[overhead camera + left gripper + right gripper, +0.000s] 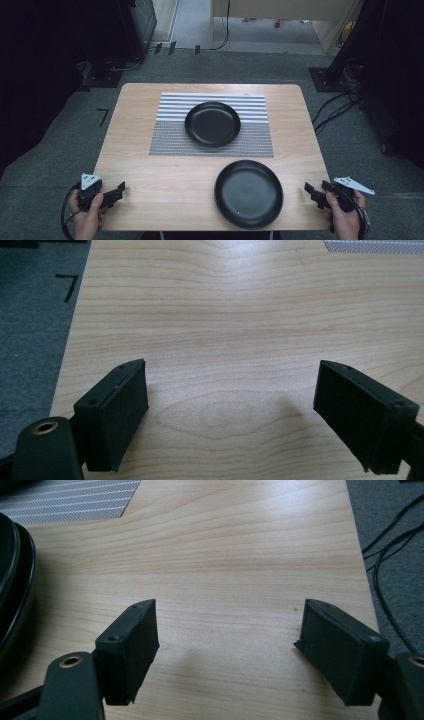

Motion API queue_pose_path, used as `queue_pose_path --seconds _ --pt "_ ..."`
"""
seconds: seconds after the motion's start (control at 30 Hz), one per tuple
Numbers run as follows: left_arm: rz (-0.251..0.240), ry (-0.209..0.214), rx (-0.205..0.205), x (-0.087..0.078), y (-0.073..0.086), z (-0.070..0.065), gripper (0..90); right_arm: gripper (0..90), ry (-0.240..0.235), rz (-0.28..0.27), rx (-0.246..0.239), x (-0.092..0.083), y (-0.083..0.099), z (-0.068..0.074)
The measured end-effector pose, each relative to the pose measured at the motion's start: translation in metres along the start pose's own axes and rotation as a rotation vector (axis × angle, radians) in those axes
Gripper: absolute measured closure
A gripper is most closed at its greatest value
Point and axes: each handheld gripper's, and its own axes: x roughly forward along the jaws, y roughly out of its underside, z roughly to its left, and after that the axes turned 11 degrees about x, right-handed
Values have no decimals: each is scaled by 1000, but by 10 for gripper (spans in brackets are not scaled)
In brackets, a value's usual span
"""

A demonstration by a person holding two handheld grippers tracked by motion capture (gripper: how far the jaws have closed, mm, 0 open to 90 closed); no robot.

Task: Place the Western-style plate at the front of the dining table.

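Both grippers wide, empty: left gripper [119, 190], right gripper [311, 191]; near black plate [248, 193] likely rigid, slick, breakable; best pinched at right rim

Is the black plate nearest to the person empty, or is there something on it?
Empty. In the high view the near plate shows only its bare dark inside, lying flat on the table, with nothing on it.

Lab: lone wooden table [150, 165] on grey carpet [60, 145], floor cables [335, 107], dark curtains.
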Motion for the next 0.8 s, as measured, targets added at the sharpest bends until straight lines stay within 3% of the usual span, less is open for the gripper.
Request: queue_pose_path --seconds 0.17,0.3,0.57,0.6,0.8 --pt "13 -36 51 2 0 -7 134 225 47 3 -50 3 2 7" --pt "9 -39 50 2 0 -8 133 211 72 5 -72 4 3 11" --pt "-7 -46 48 2 3 -9 133 96 140 10 -156 12 8 24" --pt "-12 -47 49 2 3 -9 131 62 144 10 -161 15 9 26" --pt "-15 -44 52 2 4 -9 129 58 145 13 -161 15 9 26"
